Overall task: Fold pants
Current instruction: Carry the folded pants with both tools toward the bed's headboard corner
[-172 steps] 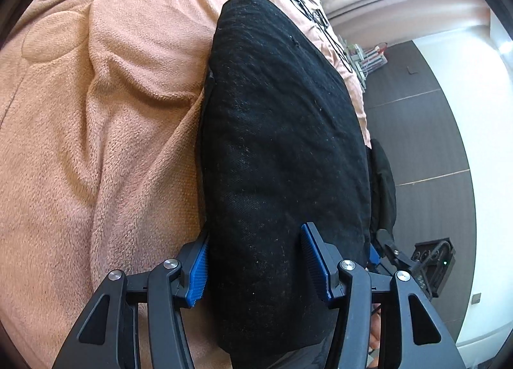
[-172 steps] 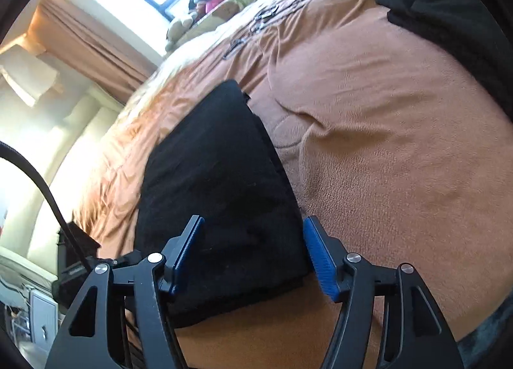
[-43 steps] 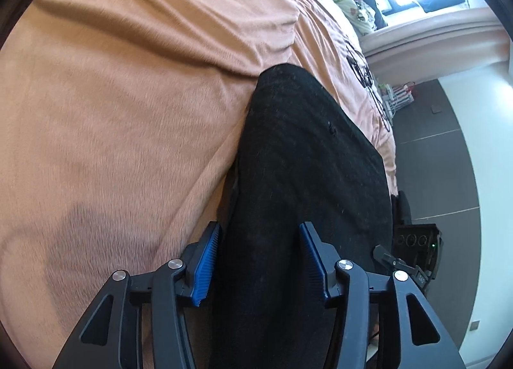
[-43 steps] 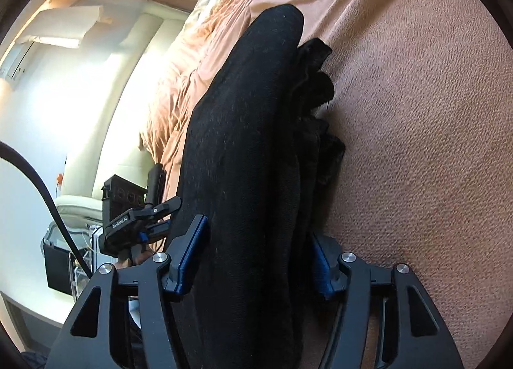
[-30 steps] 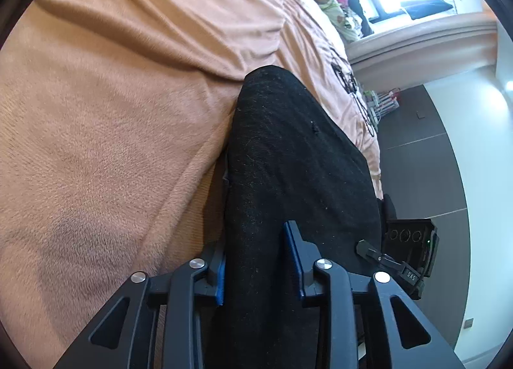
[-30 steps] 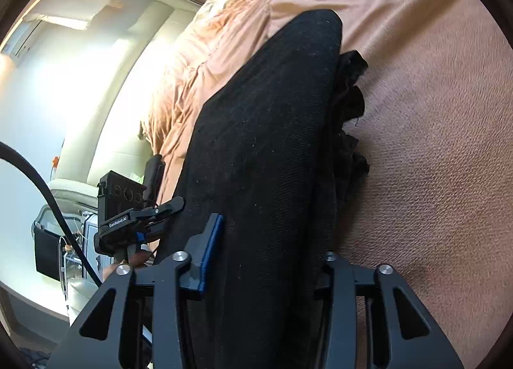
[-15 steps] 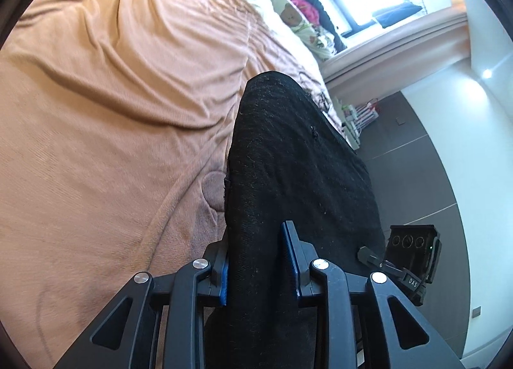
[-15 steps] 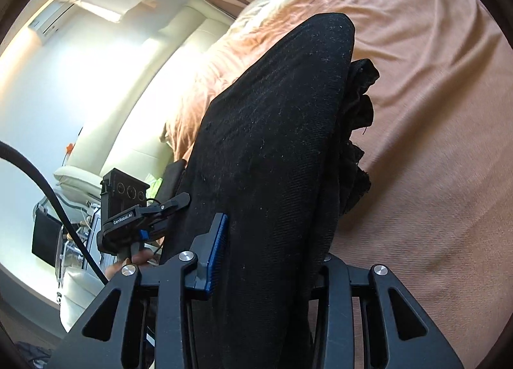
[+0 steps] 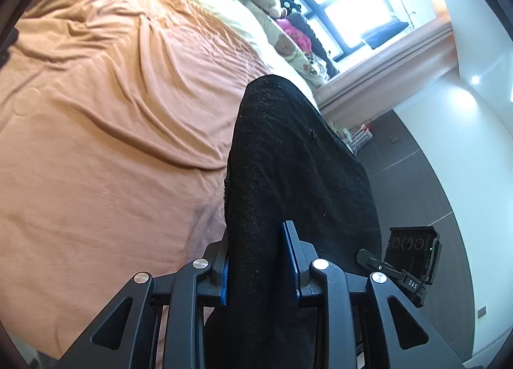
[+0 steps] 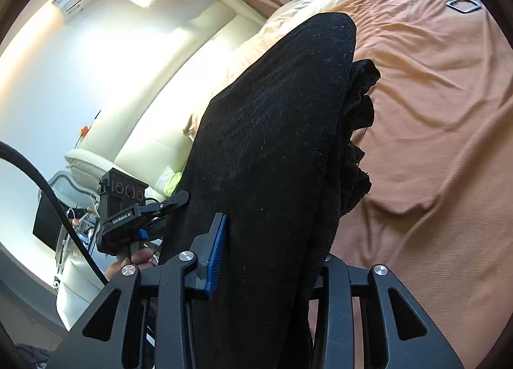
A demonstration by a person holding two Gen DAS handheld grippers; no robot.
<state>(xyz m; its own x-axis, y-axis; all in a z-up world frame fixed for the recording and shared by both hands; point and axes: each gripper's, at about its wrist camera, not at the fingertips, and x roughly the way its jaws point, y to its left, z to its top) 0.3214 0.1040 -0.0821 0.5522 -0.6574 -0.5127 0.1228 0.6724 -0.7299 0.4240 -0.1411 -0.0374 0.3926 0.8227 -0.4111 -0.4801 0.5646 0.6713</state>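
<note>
Since a moment ago: both grippers have lifted the folded bundle off the bed; more of the window and far wall shows now, and the bedspread sits lower behind the cloth.
Bed: orange blanket (image 9: 105, 131) fills the left wrist view from 7 to 12 o'clock and the right wrist view from 1 to 5 o'clock, creased but bare where it shows.
Pants: black pants (image 9: 288, 170), folded into a thick compact bundle, hang between the two grippers, running from 6 o'clock up toward centre in both views; looser raw edges show at the bundle's 3 o'clock side in the right wrist view.
Left gripper: left gripper (image 9: 259, 268) clenched on one end of the bundle, blue pads pressed into the cloth on either side.
Right gripper: right gripper (image 10: 266, 253) clenched on the other end; the near blue pad bites the cloth, the far pad is hidden behind it.
Other hand's tool: seen at 4 o'clock in the left wrist view, 8 o'clock in the right.
Progress: folding looks essentially done, I'd say; what seems left is carrying the bundle to its resting spot, setting it down flat and letting go.
</note>
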